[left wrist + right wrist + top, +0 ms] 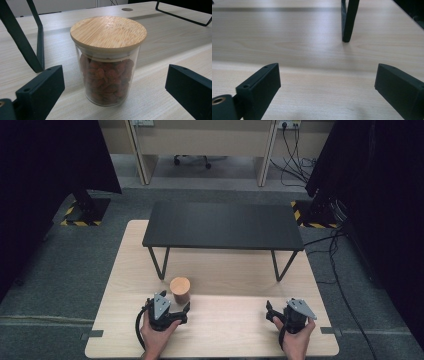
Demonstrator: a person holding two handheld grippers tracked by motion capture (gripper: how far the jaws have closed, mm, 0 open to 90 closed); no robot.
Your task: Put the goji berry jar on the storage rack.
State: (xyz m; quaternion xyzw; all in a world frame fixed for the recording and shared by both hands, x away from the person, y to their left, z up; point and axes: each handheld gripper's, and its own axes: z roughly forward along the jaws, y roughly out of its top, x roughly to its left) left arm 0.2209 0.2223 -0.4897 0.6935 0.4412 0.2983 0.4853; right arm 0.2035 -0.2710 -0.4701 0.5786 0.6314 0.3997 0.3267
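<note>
Between left tool's (113, 87) spread jaws, lidded jar (108, 61) — upright, axis vertical, untouched

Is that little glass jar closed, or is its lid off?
Closed. The wooden lid sits flat on the upright jar, which holds reddish-brown nuts.

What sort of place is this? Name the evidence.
Probably an office or lab set up for recording. A wooden table stands on grey carpet, black curtains hang at both sides, and a desk with trailing cables lines the back wall.
</note>
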